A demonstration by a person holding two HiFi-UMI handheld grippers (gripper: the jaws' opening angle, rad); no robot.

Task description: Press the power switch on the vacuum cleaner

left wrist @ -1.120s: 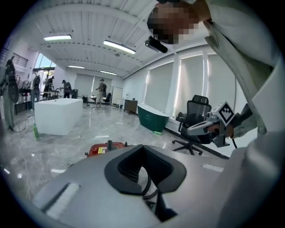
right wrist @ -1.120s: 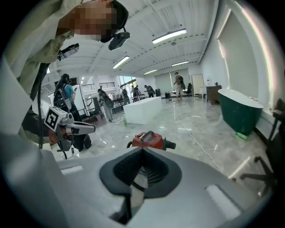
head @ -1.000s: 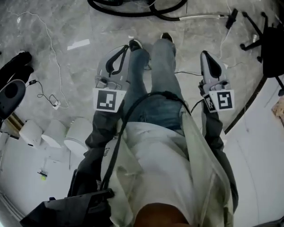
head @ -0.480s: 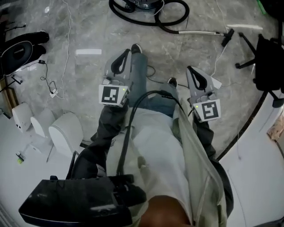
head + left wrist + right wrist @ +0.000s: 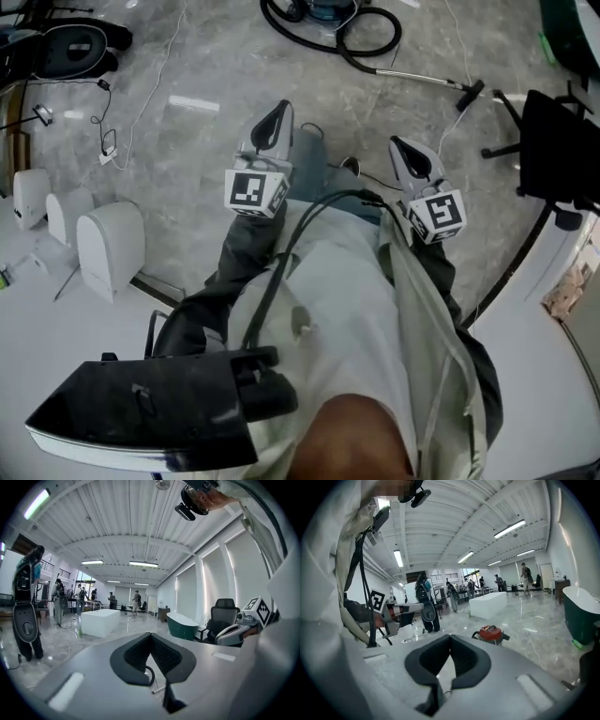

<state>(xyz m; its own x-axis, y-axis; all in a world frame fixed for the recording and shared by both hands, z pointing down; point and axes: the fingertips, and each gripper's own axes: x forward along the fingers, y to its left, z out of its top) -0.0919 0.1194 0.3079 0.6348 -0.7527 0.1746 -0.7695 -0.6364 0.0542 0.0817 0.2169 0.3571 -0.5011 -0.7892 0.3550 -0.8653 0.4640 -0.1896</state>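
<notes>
The vacuum cleaner (image 5: 491, 633), a red canister with a black top, stands on the grey marble floor some way ahead in the right gripper view. In the head view only its edge (image 5: 323, 9) shows at the top, with its black hose (image 5: 367, 39) coiled beside it and the metal wand (image 5: 422, 78) lying to the right. My left gripper (image 5: 279, 112) and right gripper (image 5: 401, 145) are held at waist height, pointing forward, far from the vacuum. Both are shut with nothing between the jaws (image 5: 150, 634) (image 5: 450, 637). No switch is visible from here.
White rounded units (image 5: 111, 246) stand at the left, with thin cables (image 5: 141, 103) trailing on the floor. A black office chair (image 5: 553, 150) is at the right. A white block (image 5: 487, 604), a green tub (image 5: 185, 625) and several people stand farther off.
The person has stepped forward: the vacuum's hose and wand have come lower into the head view, and the white units have slid toward the left. Both grippers stay shut.
</notes>
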